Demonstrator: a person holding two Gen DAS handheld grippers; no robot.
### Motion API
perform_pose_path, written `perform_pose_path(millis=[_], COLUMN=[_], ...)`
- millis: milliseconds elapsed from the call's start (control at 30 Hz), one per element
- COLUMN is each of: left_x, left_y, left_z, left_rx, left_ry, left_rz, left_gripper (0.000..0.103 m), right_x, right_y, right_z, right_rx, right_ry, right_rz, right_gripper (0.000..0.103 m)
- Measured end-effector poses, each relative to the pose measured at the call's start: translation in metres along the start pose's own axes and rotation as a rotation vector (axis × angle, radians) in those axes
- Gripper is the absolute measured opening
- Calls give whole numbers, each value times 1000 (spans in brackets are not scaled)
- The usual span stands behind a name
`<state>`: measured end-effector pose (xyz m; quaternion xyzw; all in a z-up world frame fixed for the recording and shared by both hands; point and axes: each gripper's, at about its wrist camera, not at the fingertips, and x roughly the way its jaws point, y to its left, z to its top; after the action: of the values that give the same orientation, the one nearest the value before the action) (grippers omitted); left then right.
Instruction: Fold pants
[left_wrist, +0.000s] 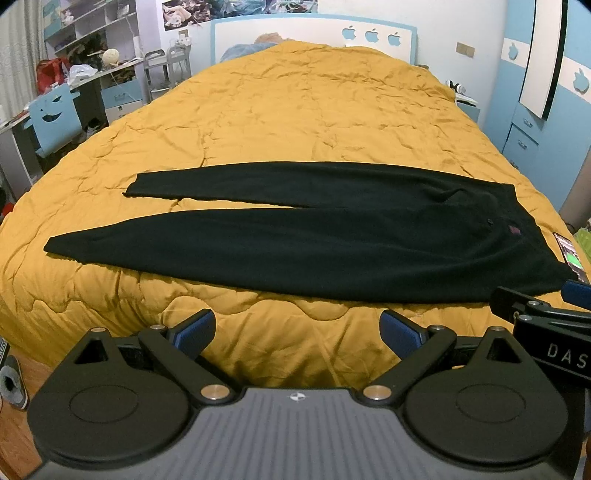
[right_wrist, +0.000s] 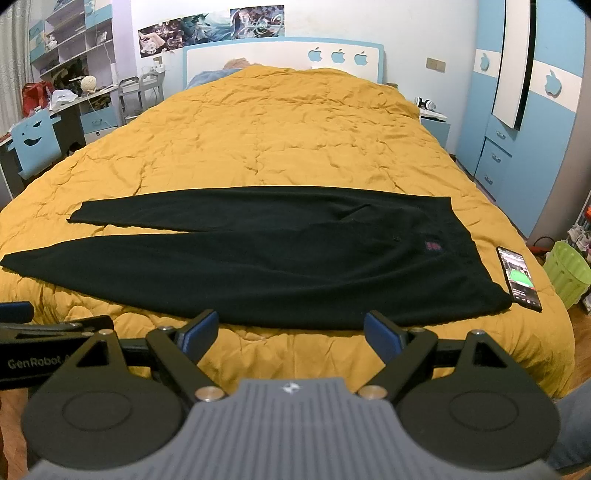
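Opening step, judged: nothing folded yet. Left gripper (left_wrist: 297, 332) and right gripper (right_wrist: 291, 330) are hovering spread at the bed's near edge; pants (right_wrist: 258, 258) are lying flat across the quilt (right_wrist: 277, 140), legs left, waist right, phone (right_wrist: 519, 278) beside. Next: pinching one leg's edge.

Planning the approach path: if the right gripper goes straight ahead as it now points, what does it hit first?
Likely the near edge of the black fabric pants, spread flat on the mustard-yellow quilted bedspread. The right gripper is open and aimed at that hem; if it runs low, it meets the bedspread first. Depth unclear.
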<state>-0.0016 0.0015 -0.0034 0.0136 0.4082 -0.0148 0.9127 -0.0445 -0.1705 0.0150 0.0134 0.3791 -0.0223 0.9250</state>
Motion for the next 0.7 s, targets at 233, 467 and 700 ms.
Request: perform_pose_path(millis=[233,467,700], left_x=[1,1,1], left_y=[-1,-3,-2], left_z=[1,1,2], left_rx=[2,12,9], left_ry=[-1,-7,-6], left_rz=[0,4,0], left_gripper=[103,103,103], right_x=[0,-1,-1], right_y=[0,0,0], right_z=[0,0,0], right_rx=[-1,-2,-4], right_ry=[0,0,-2], right_rz=[-1,0,0], right_gripper=[82,82,82])
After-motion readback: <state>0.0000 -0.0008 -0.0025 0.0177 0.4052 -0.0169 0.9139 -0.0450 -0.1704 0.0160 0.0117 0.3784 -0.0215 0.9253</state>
